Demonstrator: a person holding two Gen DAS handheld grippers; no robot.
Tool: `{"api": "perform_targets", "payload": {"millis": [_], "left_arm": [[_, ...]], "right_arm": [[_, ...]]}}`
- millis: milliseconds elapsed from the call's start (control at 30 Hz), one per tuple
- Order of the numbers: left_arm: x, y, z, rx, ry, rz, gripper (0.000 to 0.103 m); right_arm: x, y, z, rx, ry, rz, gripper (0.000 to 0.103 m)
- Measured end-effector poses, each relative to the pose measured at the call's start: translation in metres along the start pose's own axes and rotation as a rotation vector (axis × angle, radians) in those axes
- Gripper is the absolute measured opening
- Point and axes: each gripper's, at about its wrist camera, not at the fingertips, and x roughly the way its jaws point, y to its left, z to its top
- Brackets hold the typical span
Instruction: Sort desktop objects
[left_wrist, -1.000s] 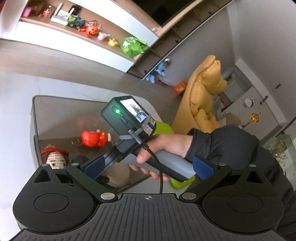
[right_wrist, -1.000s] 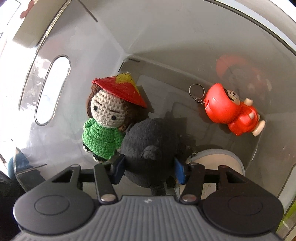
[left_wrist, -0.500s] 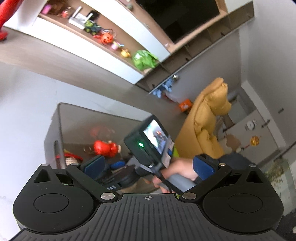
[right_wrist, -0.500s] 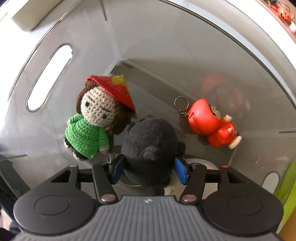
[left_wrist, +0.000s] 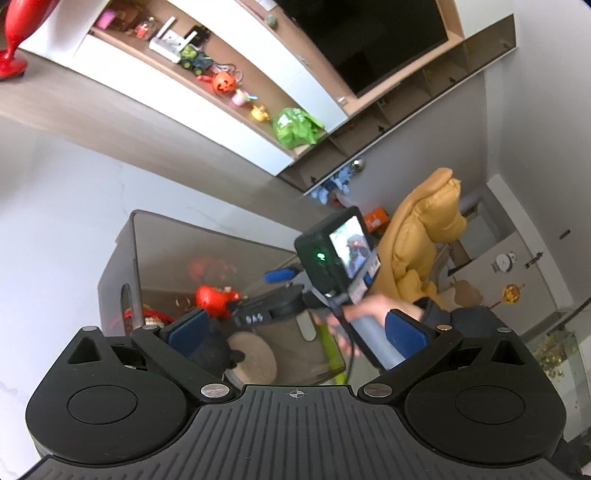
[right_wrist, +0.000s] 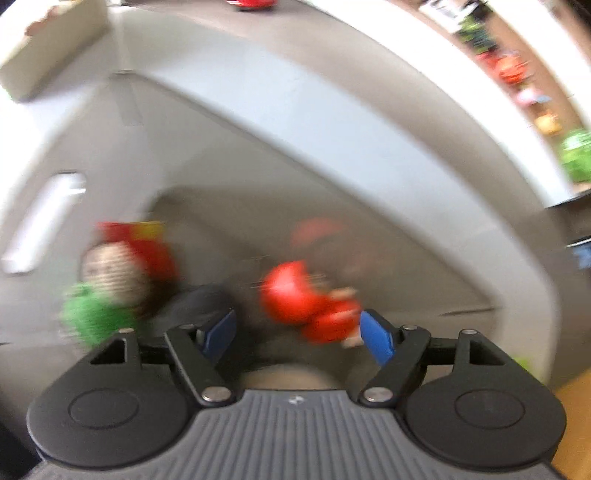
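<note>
The right gripper (right_wrist: 297, 332) hangs over the translucent grey plastic storage bin (right_wrist: 332, 155), its blue-padded jaws opening and clasping nothing; the right-wrist picture is heavily blurred; the black plush toy (right_wrist: 199, 306) lies on the bin floor just beyond the left pad, apart from both pads as far as the blur allows; the red plastic keychain figure (right_wrist: 295, 299) lies to its right, seen in the gap between the pads but farther down in the bin; the crocheted doll with a green body and a red hat (right_wrist: 107, 288) lies at the left, beside the black plush. In the left-wrist view the left gripper (left_wrist: 295, 332) is released, its jaws standing wide with nothing between them, held near the bin's near edge; beyond it a person's hand (left_wrist: 369, 314) in a dark sleeve holds the right gripper's handle above the bin (left_wrist: 125, 258), and the red figure (left_wrist: 212, 299) shows inside. A second ago the right pads were clenched on the black plush; now the plush is let go and sits lower and to the left of the jaws, the gripper has lifted and tipped, and the red figure has shifted from the far right toward the middle of its view.
</note>
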Motion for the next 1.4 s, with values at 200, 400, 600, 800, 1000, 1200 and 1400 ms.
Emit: {"api": "perform_targets", "payload": {"millis": [200, 400, 600, 800, 1000, 1200, 1400], "left_arm": [[0.009, -0.010, -0.004, 0.055, 0.007, 0.054, 0.103], [0.027, -0.014, -0.010, 0.076, 0.056, 0.081, 0.103], [0.036, -0.024, -0.017, 0.111, 0.076, 0.108, 0.103], [0.029, -0.038, -0.026, 0.161, 0.087, 0.077, 0.103], [0.021, -0.047, -0.032, 0.203, 0.079, 0.057, 0.103], [0.021, -0.038, -0.029, 0.161, 0.077, 0.071, 0.103], [0.014, -0.027, -0.023, 0.123, 0.057, 0.079, 0.103]], "right_arm": [[0.068, 0.061, -0.024, -0.046, 0.060, -0.063, 0.066], [0.040, 0.076, -0.028, -0.071, 0.013, 0.028, 0.069], [0.005, 0.112, -0.032, -0.238, 0.019, 0.258, 0.081], [0.022, 0.105, -0.014, -0.077, 0.109, 0.376, 0.086], [0.021, 0.111, -0.015, -0.091, 0.149, 0.490, 0.086], [0.026, 0.140, -0.020, -0.086, 0.175, 0.295, 0.066], [0.037, 0.093, -0.026, 0.397, 0.357, 0.568, 0.063]]}}
